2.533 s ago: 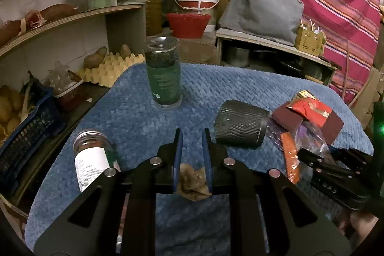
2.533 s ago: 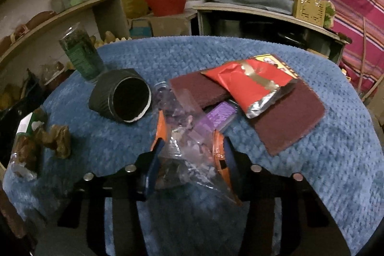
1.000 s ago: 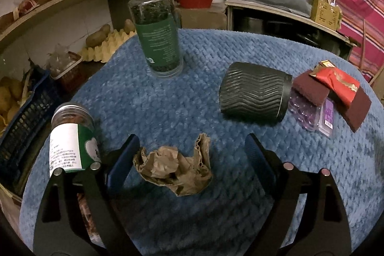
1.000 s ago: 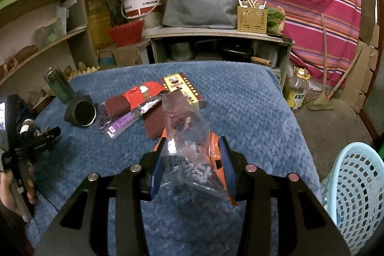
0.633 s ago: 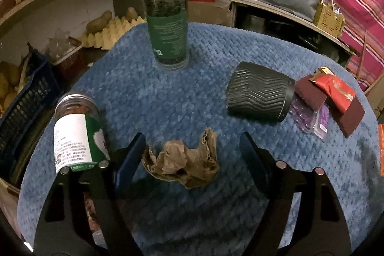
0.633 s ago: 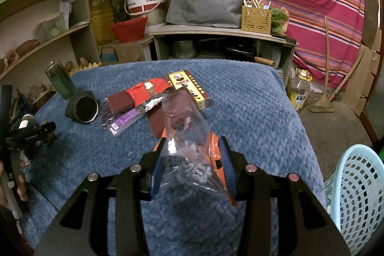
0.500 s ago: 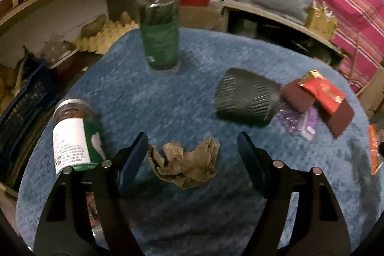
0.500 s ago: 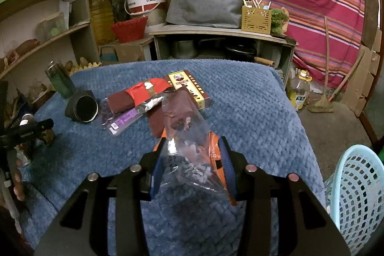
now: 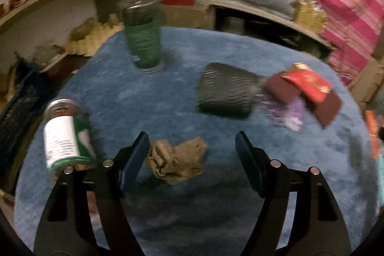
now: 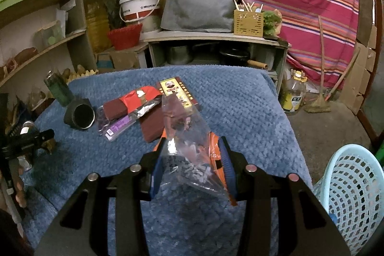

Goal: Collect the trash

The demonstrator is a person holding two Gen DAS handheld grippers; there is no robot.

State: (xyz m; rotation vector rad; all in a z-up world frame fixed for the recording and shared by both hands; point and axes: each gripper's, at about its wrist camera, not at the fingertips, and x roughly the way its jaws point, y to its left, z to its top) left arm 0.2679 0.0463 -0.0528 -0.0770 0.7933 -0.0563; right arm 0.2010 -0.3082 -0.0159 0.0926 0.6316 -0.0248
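Observation:
A crumpled brown paper (image 9: 177, 161) lies on the blue blanket (image 9: 148, 100) between the fingers of my left gripper (image 9: 190, 152). It sits close against the left finger (image 9: 135, 156) and well clear of the right one, so the gripper is open. My right gripper (image 10: 192, 166) is shut on a clear plastic bag (image 10: 184, 136) with orange edges, held above the blanket (image 10: 240, 97). A red wrapper (image 10: 136, 96), maroon pads (image 10: 115, 108) and a purple packet (image 10: 118, 126) lie together mid-table.
A dark ribbed cup (image 9: 225, 95) lies on its side beside a tall green jar (image 9: 142, 37). A white-labelled jar (image 9: 63, 133) stands by my left finger. A pale blue basket (image 10: 348, 196) sits on the floor at lower right. Shelves crowd the left side.
My left gripper let go of the brown paper and opened wide, then narrowed a little around it while tilting. The right gripper pulled back from the pile with the bag and now holds still.

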